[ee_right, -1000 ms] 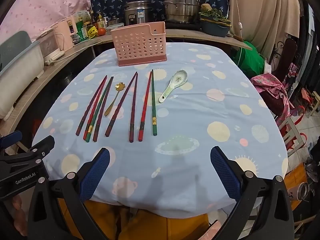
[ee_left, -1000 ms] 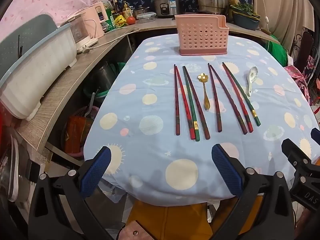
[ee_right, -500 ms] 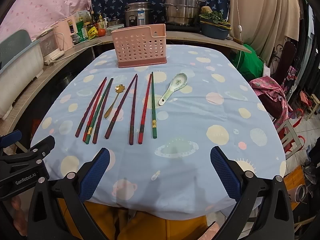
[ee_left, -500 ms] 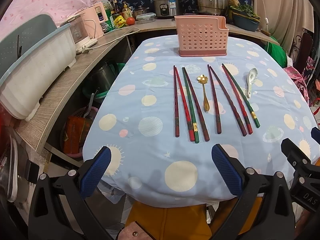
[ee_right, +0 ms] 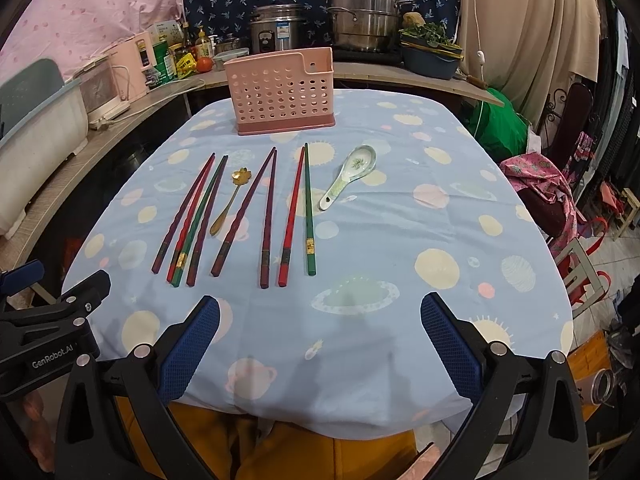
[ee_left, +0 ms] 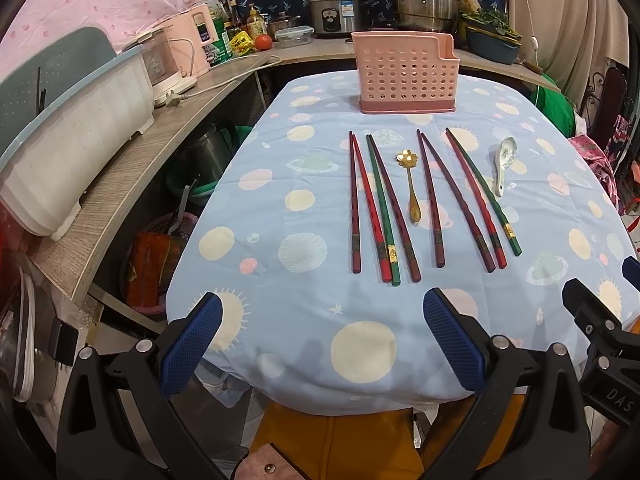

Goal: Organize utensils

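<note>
A pink perforated utensil holder [ee_left: 405, 76] [ee_right: 281, 90] stands upright at the far end of the table. In front of it lie several red, green and dark maroon chopsticks [ee_left: 382, 204] [ee_right: 269, 212], side by side. Among them rests a gold spoon [ee_left: 411, 184] [ee_right: 231, 199], and a white ceramic spoon [ee_left: 503, 164] [ee_right: 349, 176] lies to their right. My left gripper [ee_left: 322, 340] hangs open over the table's near edge. My right gripper [ee_right: 320, 340] is open too, well short of the utensils, with nothing between its fingers.
The table wears a blue cloth [ee_left: 304, 248] with moon and sun prints. A wooden counter [ee_left: 132, 152] on the left carries a white bin and pink appliances. Steel pots [ee_right: 362, 20] stand behind. A chair with pink cloth [ee_right: 548, 188] is at the right.
Both grippers have drifted slightly back and upward, so the table appears a little farther away. The utensils have not moved.
</note>
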Tool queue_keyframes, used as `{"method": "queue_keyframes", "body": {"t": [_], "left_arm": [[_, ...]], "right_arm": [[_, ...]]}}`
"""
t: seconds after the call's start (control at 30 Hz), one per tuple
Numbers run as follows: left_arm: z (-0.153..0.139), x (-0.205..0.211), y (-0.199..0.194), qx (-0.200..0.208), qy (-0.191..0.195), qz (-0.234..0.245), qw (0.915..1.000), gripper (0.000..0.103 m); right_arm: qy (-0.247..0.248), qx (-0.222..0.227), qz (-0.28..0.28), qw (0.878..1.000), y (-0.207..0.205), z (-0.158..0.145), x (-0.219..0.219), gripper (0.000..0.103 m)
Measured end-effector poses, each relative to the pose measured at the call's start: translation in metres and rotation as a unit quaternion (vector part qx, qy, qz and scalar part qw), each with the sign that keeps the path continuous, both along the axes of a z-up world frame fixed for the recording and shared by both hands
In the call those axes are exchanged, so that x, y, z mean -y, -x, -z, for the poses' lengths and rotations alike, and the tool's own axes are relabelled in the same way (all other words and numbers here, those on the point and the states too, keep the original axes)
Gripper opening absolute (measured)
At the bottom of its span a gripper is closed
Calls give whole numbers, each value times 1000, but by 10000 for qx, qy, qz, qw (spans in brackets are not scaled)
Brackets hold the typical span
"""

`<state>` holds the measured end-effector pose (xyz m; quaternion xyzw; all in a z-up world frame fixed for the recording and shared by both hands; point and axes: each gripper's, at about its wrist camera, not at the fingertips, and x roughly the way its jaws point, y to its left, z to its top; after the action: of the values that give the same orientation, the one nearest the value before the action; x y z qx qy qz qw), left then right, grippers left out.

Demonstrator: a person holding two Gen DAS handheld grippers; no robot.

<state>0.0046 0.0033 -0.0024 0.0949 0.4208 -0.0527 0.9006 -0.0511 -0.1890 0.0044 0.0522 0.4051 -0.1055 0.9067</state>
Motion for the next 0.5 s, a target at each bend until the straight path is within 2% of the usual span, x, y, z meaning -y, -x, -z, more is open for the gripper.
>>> {"method": "queue_keyframes", "body": {"t": [0.5], "left_arm": [[0,-4,0,21,28,-23,10000,96]], "right_arm": [[6,5,0,10000,0,0,0,96]]}}
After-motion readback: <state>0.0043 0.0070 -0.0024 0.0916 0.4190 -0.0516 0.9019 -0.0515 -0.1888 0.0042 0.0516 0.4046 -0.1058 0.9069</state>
